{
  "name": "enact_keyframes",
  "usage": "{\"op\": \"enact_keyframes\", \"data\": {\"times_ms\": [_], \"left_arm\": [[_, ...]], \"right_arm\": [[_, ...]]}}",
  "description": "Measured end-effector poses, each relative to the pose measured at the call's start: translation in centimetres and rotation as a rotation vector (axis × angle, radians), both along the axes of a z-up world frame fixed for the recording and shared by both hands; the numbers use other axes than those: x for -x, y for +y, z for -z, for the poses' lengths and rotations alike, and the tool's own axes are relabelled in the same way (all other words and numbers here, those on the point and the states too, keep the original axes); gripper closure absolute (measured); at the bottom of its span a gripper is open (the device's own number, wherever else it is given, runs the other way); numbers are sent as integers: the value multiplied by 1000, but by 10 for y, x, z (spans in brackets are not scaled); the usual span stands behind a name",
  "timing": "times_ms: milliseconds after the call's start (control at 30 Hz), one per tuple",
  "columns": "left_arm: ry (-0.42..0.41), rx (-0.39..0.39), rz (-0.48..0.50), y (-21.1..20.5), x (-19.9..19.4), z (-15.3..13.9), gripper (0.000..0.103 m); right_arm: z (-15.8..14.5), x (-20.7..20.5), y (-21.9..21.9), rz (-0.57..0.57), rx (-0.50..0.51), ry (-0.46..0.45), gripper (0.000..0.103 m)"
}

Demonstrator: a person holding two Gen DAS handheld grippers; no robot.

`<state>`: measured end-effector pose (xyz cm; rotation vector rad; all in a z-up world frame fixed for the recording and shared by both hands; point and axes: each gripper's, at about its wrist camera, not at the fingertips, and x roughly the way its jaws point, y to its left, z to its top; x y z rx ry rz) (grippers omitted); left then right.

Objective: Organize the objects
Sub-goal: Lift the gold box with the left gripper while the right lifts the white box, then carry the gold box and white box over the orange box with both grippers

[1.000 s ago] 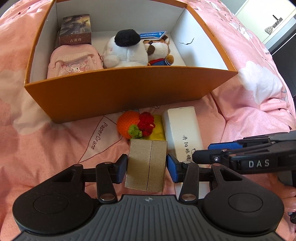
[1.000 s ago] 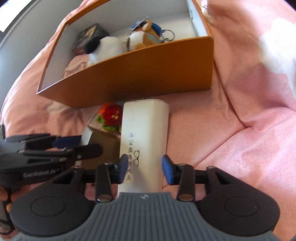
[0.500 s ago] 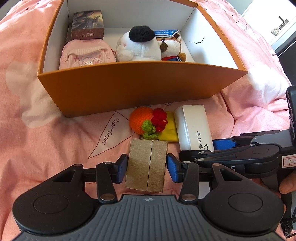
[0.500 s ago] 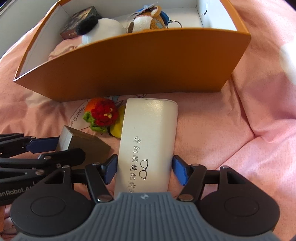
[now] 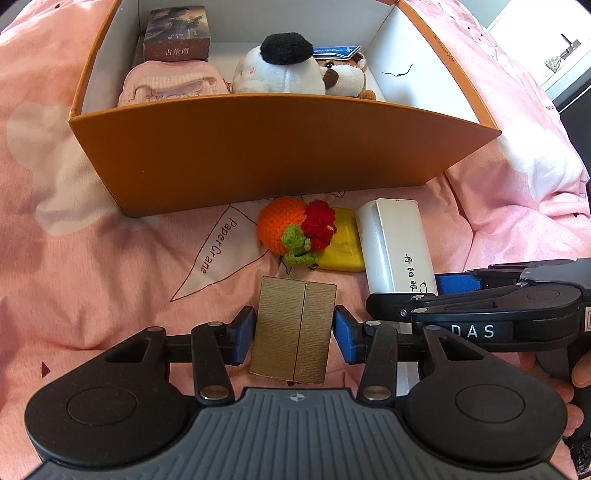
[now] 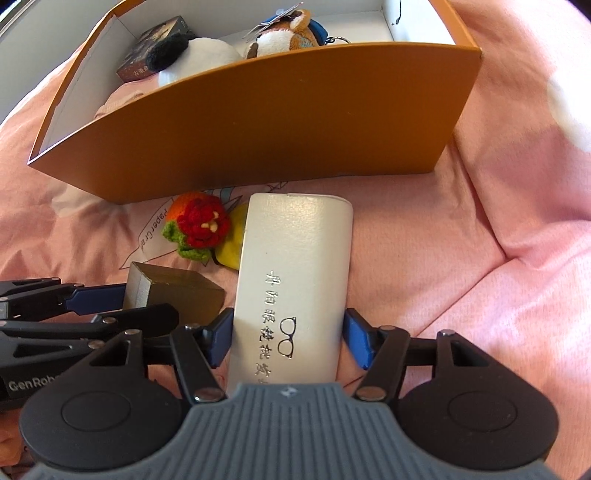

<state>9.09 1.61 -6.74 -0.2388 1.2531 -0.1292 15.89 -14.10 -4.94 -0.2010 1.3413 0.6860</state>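
My left gripper [image 5: 293, 334] is shut on a small gold box [image 5: 293, 328], held just above the pink bedspread; the box also shows in the right wrist view [image 6: 177, 290]. My right gripper [image 6: 288, 341] is shut on a white glasses case [image 6: 295, 280] with printed characters; the case also shows in the left wrist view [image 5: 395, 243], with the right gripper [image 5: 424, 291] at its near end. An orange open box [image 5: 258, 147] stands just beyond both; it also shows in the right wrist view [image 6: 266, 125].
A crocheted orange with a red flower [image 5: 291, 229] and a yellow piece [image 5: 343, 243] lie between the grippers and the box. Inside the box are a pink pouch [image 5: 170, 85], a dark card box [image 5: 177, 33], a white plush [image 5: 284, 70] and a bear plush [image 5: 347, 77].
Both grippers have risen and pulled back with their objects. The right gripper's jaws, slightly apart around the case half a second ago, have closed onto it. The left kept its grip.
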Motion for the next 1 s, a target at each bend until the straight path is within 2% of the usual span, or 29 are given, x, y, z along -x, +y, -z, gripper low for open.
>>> {"op": "enact_keyframes", "data": {"times_ms": [167, 333, 700, 1000], "left_arm": [[-42, -16, 3, -2, 6, -4, 52], [-89, 19, -6, 3, 12, -17, 52], [-268, 111, 2, 3, 14, -87, 52], [-393, 82, 0, 12, -19, -130, 52]], "right_arm": [[-8, 1, -7, 2, -28, -10, 39], [-30, 0, -23, 21, -66, -51, 39], [-113, 0, -46, 23, -218, -154, 40], [-178, -24, -26, -18, -304, -319, 40]]}}
